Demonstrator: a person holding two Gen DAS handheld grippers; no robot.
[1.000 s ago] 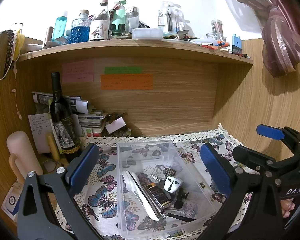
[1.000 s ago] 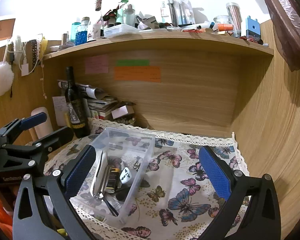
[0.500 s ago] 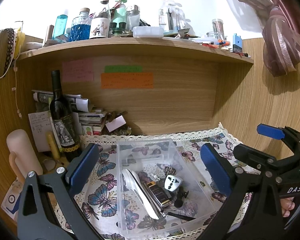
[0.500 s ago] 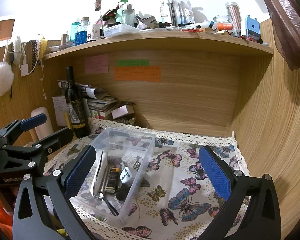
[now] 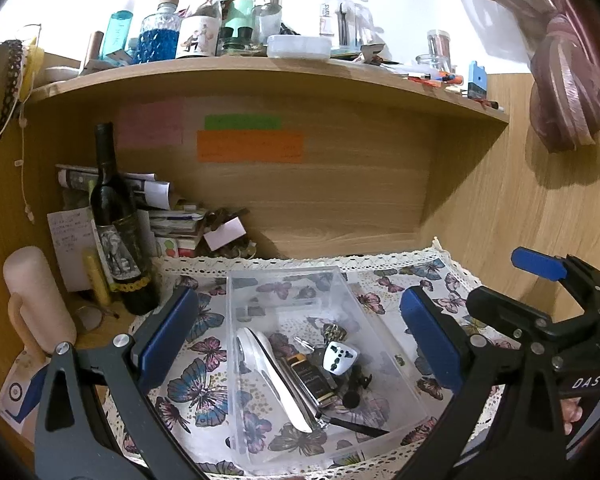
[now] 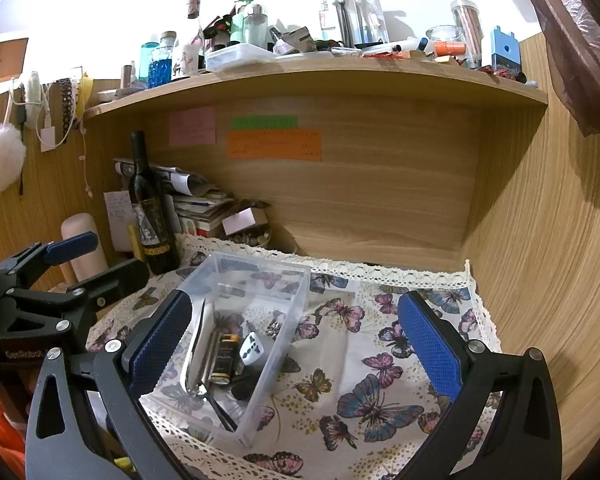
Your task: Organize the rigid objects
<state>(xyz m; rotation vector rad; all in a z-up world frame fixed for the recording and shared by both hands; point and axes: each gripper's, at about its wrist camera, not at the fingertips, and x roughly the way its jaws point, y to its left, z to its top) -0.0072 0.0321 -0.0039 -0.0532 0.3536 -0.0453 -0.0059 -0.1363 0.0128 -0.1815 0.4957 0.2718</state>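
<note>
A clear plastic bin [image 5: 260, 280] [image 6: 300, 292] sits on the butterfly cloth. It holds a white flat object [image 5: 272, 372], a black and gold lighter [image 5: 312, 376] [image 6: 224, 354], a white plug adapter [image 5: 340, 358] [image 6: 254, 350], a small metal piece [image 5: 334, 330] and black tweezers [image 5: 356, 426]. My left gripper [image 5: 300, 340] is open and empty, held above the bin. My right gripper [image 6: 296, 340] is open and empty, above the bin's right wall and the bare cloth. Each gripper shows at the edge of the other's view.
A dark wine bottle [image 5: 116, 224] [image 6: 150, 208] stands at the back left beside stacked books and papers [image 5: 172, 224]. A pink cylinder [image 5: 36, 296] stands far left. A cluttered shelf [image 5: 260, 68] overhangs the desk. A wooden wall [image 6: 540, 240] closes the right side.
</note>
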